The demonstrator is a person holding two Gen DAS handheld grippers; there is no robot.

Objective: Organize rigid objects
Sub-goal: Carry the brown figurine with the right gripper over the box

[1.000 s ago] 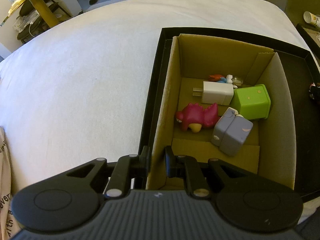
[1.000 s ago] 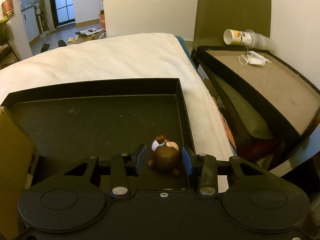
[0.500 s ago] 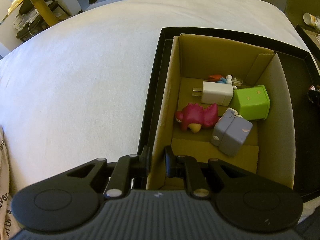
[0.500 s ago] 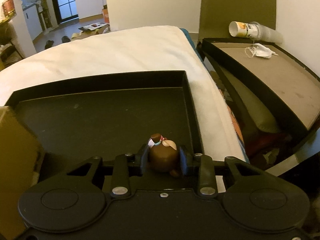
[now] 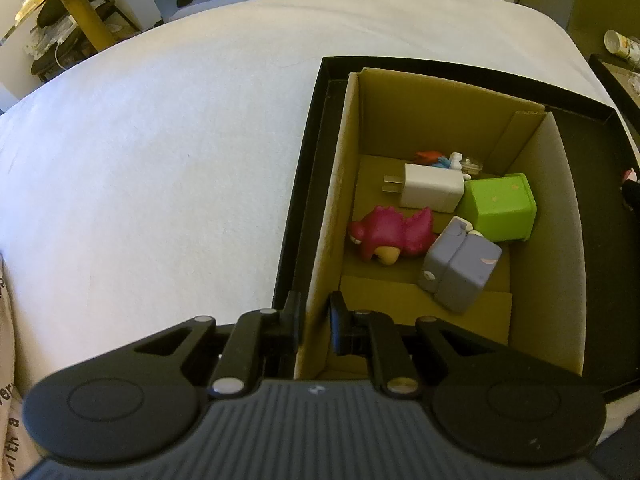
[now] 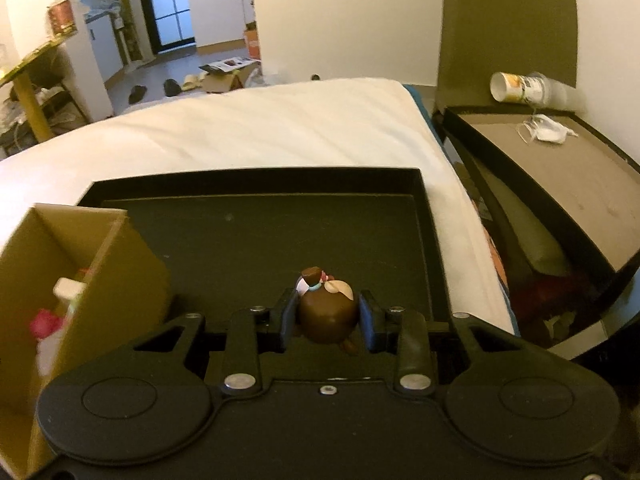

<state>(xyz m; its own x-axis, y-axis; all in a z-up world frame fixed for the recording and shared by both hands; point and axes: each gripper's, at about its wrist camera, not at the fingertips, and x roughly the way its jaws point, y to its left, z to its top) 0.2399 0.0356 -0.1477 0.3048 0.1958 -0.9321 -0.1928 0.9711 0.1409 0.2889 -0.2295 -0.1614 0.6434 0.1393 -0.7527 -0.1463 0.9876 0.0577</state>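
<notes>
My right gripper (image 6: 327, 318) is shut on a small brown figurine (image 6: 326, 310), held above the black tray (image 6: 256, 192). My left gripper (image 5: 315, 326) is shut on the left wall of the cardboard box (image 5: 334, 216), near its front corner. Inside the box lie a white charger (image 5: 432, 186), a green cube (image 5: 498, 206), a pink dinosaur toy (image 5: 390, 232), a lavender block toy (image 5: 460, 266) and small red and blue pieces (image 5: 436, 159). The box (image 6: 60, 248) shows at the left of the right wrist view, blurred.
The tray (image 5: 308, 184) sits on a white bed (image 5: 160, 152). Right of the bed stands another black-rimmed box (image 6: 560, 168) with a tipped paper cup (image 6: 520, 88) and a face mask (image 6: 548, 133). Floor clutter and a gold table (image 5: 60, 4) lie beyond.
The right gripper closed on the brown figurine, then lifted it off the tray and drew back, bringing the cardboard box into its view. The left gripper stayed put.
</notes>
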